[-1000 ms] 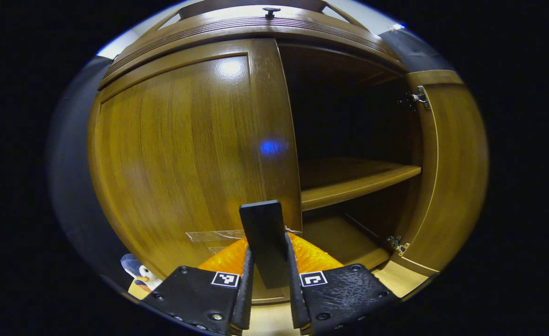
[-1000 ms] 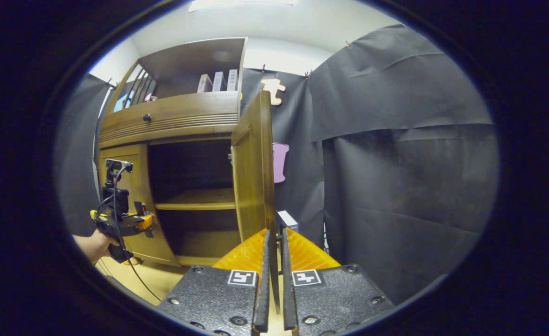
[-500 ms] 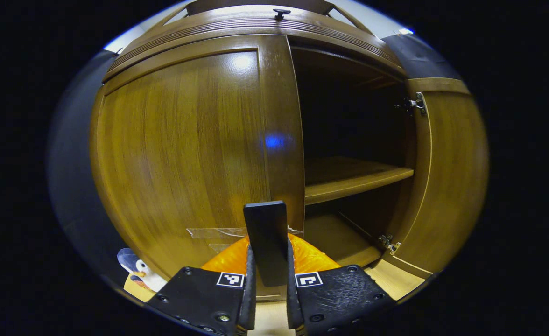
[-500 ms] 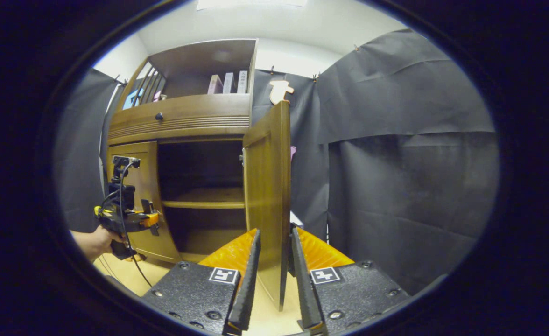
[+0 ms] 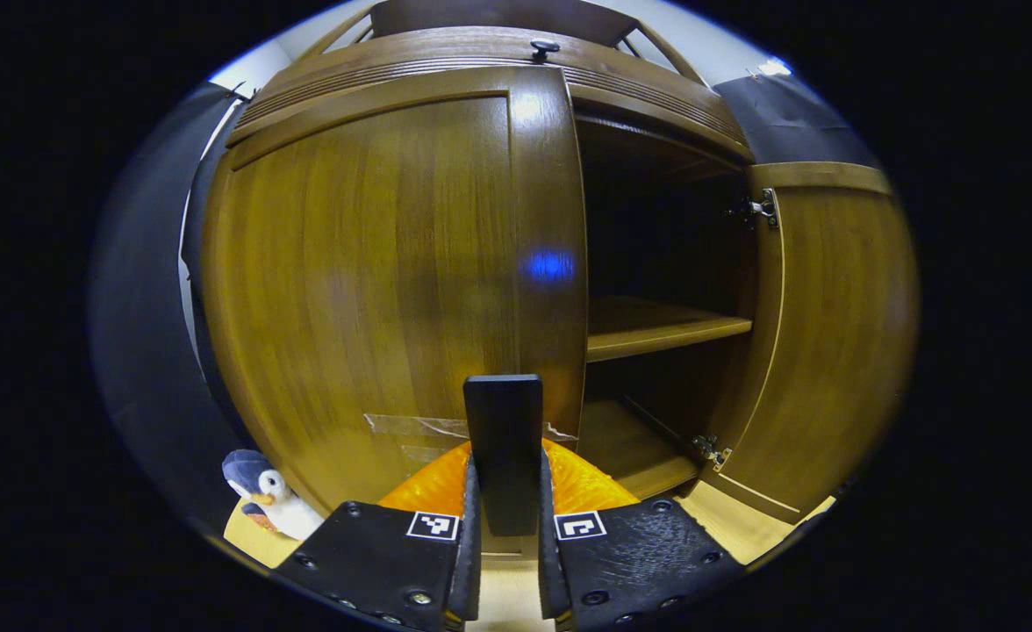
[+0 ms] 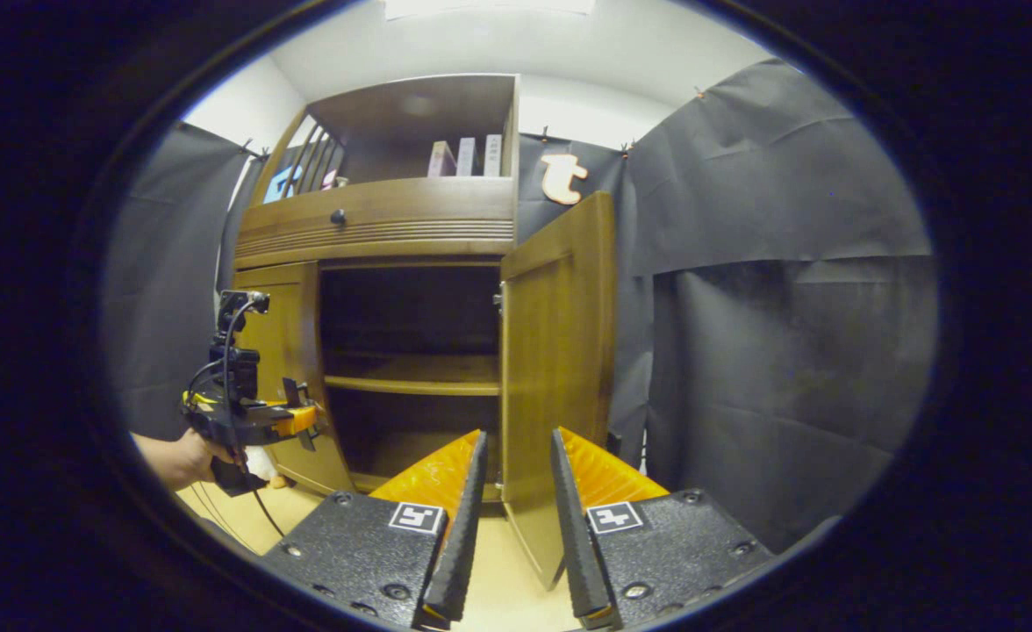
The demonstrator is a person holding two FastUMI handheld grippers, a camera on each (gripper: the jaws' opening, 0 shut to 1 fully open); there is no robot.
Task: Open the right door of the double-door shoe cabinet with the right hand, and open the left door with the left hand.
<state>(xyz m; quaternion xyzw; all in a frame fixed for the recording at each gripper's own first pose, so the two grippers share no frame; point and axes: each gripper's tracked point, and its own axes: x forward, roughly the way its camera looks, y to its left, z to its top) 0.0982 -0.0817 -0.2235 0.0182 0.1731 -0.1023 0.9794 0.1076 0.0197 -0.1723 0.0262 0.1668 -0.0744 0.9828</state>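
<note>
right gripper (image 6: pixel 510 518): jaws now apart, let go of the right door (image 6: pixel 560 369), which stands swung wide at 12 o'clock | left gripper (image 5: pixel 505 535): jaws clamped on black handle (image 5: pixel 504 439) of left door (image 5: pixel 376 281), still closed | next, likely: pull left door
</note>
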